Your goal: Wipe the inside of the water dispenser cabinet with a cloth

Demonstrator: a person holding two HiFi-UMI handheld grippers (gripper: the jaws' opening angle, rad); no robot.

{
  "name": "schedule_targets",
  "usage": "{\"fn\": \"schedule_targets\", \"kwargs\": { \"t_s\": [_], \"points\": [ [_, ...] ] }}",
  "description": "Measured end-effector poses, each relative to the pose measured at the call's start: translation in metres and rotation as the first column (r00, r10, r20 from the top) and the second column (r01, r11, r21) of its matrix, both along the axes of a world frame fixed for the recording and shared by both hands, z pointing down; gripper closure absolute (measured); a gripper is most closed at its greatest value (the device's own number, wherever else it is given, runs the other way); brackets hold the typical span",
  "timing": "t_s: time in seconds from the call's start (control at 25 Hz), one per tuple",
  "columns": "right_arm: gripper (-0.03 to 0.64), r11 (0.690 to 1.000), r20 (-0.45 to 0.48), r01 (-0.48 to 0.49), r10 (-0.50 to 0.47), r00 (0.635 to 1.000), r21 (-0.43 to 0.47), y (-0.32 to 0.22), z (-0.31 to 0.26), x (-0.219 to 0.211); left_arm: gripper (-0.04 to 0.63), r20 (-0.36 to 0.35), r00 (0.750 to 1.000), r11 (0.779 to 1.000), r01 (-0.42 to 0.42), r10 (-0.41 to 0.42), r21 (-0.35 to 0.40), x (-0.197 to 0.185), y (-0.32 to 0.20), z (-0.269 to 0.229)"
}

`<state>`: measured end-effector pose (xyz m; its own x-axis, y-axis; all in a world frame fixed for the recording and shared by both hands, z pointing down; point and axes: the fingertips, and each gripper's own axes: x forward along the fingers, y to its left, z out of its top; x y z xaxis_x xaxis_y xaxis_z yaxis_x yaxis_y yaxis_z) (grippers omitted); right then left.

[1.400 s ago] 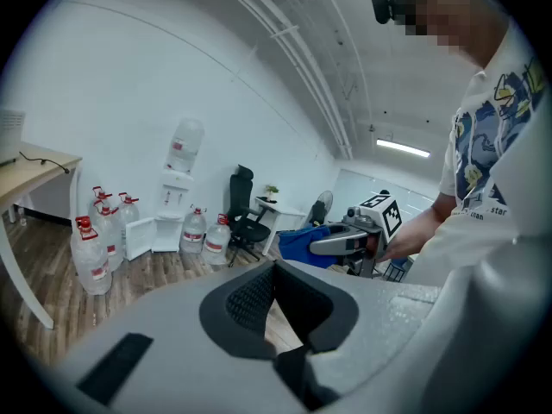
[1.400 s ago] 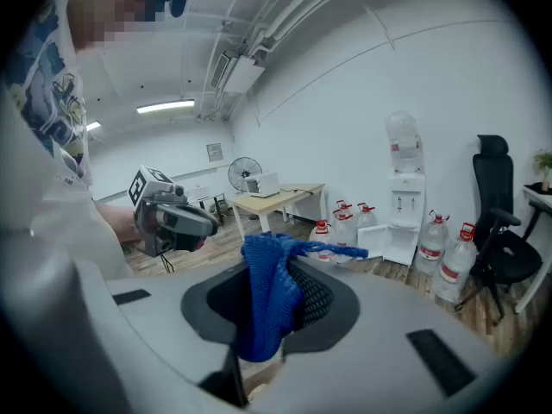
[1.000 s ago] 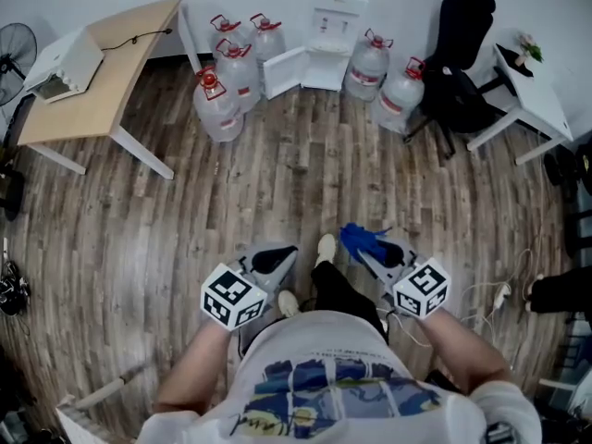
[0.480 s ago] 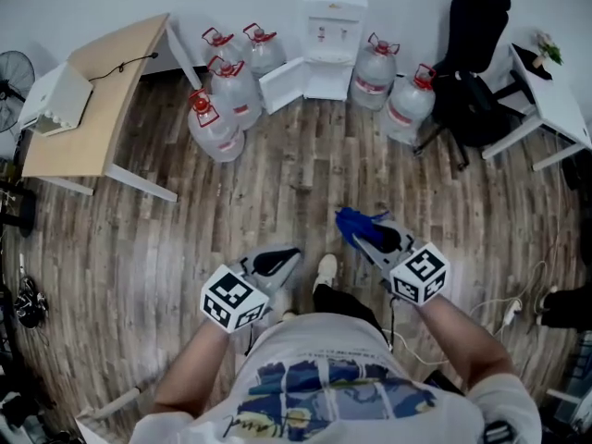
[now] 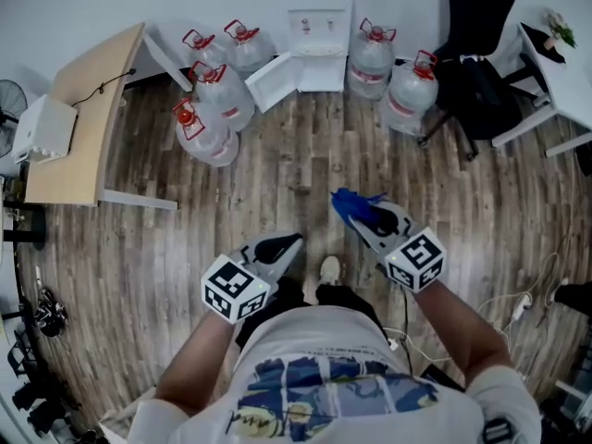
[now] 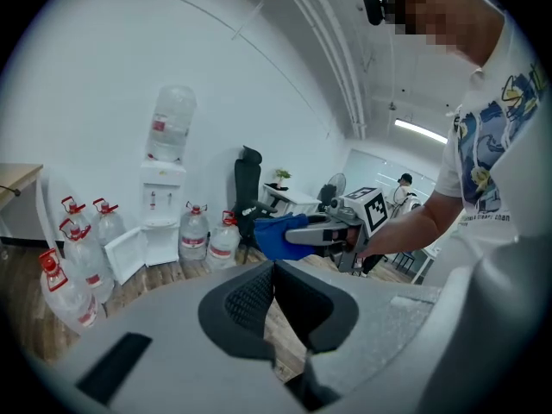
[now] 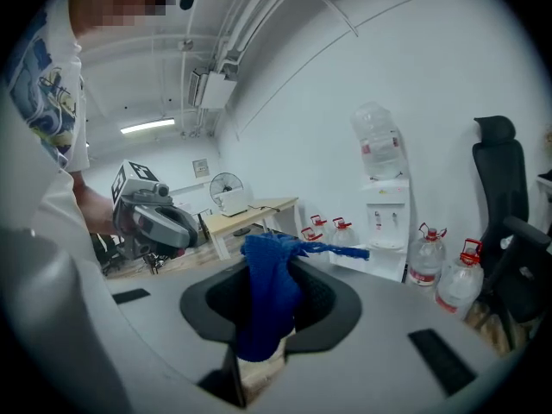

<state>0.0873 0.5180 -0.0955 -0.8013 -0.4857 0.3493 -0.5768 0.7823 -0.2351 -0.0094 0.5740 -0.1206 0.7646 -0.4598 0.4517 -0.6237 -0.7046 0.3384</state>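
The white water dispenser [image 5: 316, 17] stands against the far wall, its cabinet door [image 5: 270, 70] swung open to the left. It also shows in the left gripper view as the dispenser [image 6: 164, 203] and in the right gripper view as the dispenser [image 7: 384, 218]. My right gripper [image 5: 355, 213] is shut on a blue cloth [image 5: 350, 209], which hangs between the jaws as the cloth [image 7: 266, 293]. My left gripper [image 5: 285, 247] is shut with nothing in it. Both are held low over the wooden floor, well short of the dispenser.
Several large water jugs [image 5: 205, 109] stand left of the dispenser and two jugs [image 5: 392, 72] to its right. A wooden desk [image 5: 79, 123] is at the left, a black office chair [image 5: 476, 54] and a white table [image 5: 560, 72] at the right. Cables [image 5: 518, 303] lie on the floor.
The person has walked toward the dispenser, which now sits nearer and higher in the head view. Both grippers have come forward with them; the cloth stays in the right gripper.
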Motion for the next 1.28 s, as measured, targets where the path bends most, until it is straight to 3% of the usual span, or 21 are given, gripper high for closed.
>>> {"fn": "schedule_targets", "kwargs": {
  "t_s": [0.32, 0.64, 1.0, 1.28],
  "points": [
    [0.528, 0.996, -0.020, -0.082, 0.081, 0.997, -0.038, -0.081, 0.030, 0.005, 0.597, -0.031, 0.994, 0.994, -0.109, 0.108, -0.023, 0.021, -0.081, 0.021],
    [0.528, 0.989, -0.112, -0.145, 0.140, 0.984, -0.035, -0.200, 0.035, -0.014, 0.597, -0.093, 0.976, 0.980, -0.198, 0.195, -0.025, 0.002, -0.208, 0.033],
    [0.528, 0.992, -0.222, -0.124, 0.120, 0.968, -0.003, -0.352, 0.058, -0.069, 0.597, -0.052, 0.937, 0.939, -0.345, 0.344, -0.001, -0.036, -0.344, 0.057],
    [0.529, 0.999, -0.254, -0.037, 0.042, 0.966, 0.025, -0.464, 0.087, -0.093, 0.597, -0.063, 0.942, 0.943, -0.331, 0.329, -0.024, -0.013, -0.416, 0.087]
  ]
}}
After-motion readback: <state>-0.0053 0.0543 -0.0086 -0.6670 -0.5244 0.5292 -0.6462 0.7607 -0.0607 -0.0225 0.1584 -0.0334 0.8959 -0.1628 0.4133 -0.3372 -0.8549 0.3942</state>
